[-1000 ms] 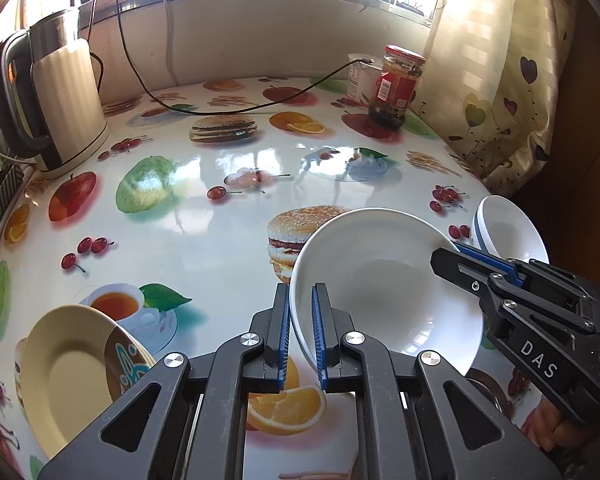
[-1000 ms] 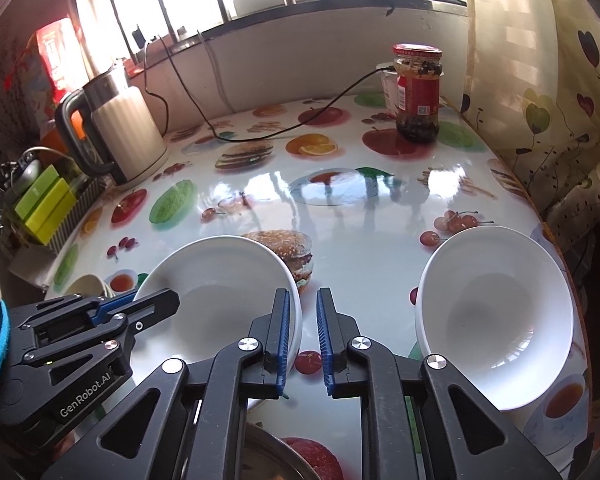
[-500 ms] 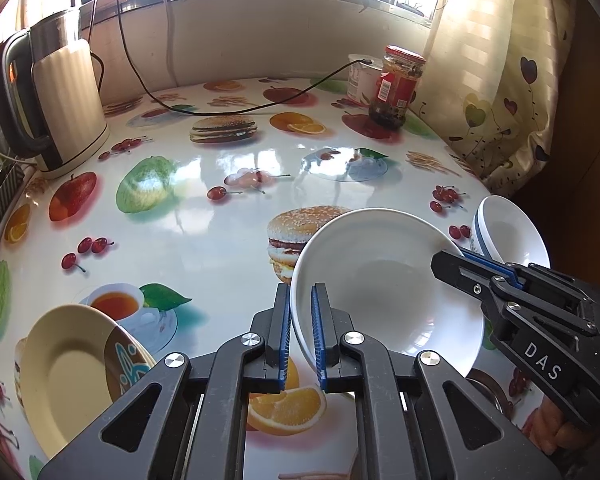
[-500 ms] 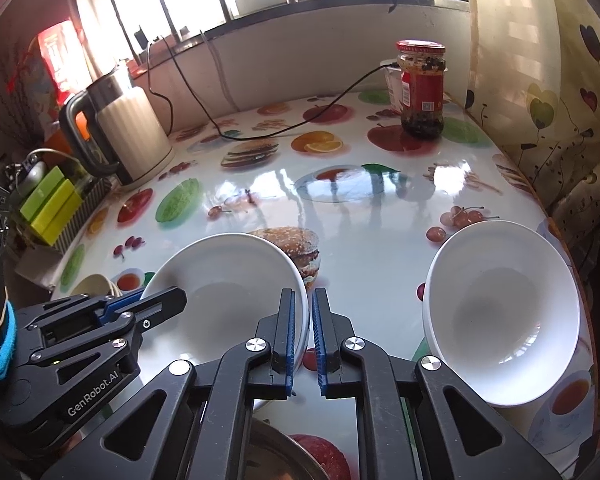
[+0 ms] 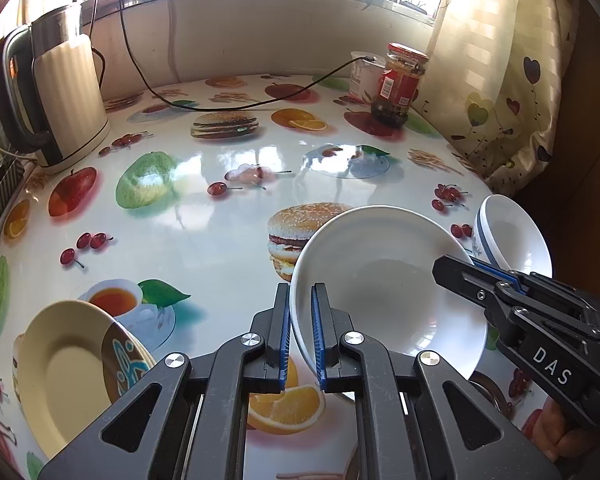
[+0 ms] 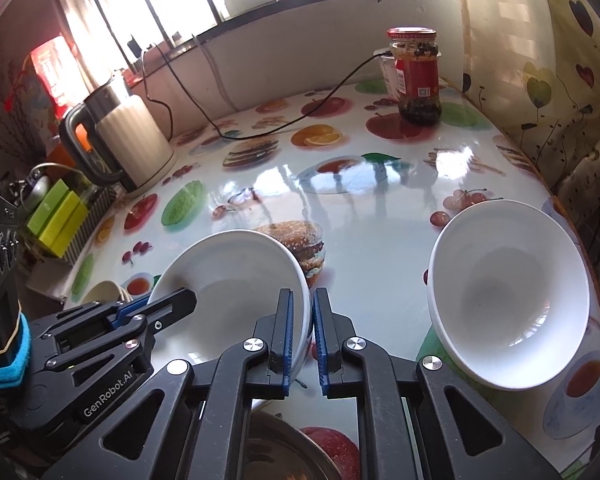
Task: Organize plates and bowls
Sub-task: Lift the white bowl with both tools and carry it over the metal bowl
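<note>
Jaws of right hand-held gripper [image 6: 303, 332] have narrowed since a second ago and now pinch the white bowl [image 5: 388, 292] rim. Left hand-held gripper [image 5: 300, 336] pinches the opposite rim. Bowl is tilted, just beside the burger print [image 5: 296, 228]. Likely ready to lift and stack.

white bowl [image 5: 384, 280] tilted, second bowl [image 6: 508, 300] apart
</note>
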The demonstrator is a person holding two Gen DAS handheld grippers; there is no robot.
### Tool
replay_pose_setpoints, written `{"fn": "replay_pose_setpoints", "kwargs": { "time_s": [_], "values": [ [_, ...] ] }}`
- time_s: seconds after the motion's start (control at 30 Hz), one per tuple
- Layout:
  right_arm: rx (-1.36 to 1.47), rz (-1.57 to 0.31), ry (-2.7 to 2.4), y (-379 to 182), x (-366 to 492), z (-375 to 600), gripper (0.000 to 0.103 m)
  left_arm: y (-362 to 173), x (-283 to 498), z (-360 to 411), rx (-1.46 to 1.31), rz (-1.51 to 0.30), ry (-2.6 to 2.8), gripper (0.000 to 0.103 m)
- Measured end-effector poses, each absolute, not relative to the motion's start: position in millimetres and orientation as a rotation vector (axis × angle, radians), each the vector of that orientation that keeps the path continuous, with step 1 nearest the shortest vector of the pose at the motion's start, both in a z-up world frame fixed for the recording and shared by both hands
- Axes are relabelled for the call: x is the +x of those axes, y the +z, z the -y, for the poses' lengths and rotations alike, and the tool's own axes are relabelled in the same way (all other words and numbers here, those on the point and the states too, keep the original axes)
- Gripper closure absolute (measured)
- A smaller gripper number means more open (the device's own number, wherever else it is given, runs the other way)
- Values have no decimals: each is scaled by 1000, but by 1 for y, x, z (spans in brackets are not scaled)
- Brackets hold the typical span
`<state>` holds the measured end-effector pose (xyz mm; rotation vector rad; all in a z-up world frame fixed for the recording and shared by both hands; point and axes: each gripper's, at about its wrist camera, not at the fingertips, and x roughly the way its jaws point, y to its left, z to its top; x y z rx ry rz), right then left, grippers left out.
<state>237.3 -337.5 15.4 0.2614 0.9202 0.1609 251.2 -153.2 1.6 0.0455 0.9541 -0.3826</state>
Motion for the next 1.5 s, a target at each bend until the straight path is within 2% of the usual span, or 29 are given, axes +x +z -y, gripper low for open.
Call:
{"fn": "replay_pose_setpoints", "kwargs": {
  "time_s": [0.9, 1.5],
  "values": [
    [346, -888, 138, 32, 233, 349, 93, 23, 239, 154, 24, -920, -399, 93],
    [353, -843, 136, 57, 200, 351, 93, 43, 212, 153, 22, -878, -425, 93]
  ]
}}
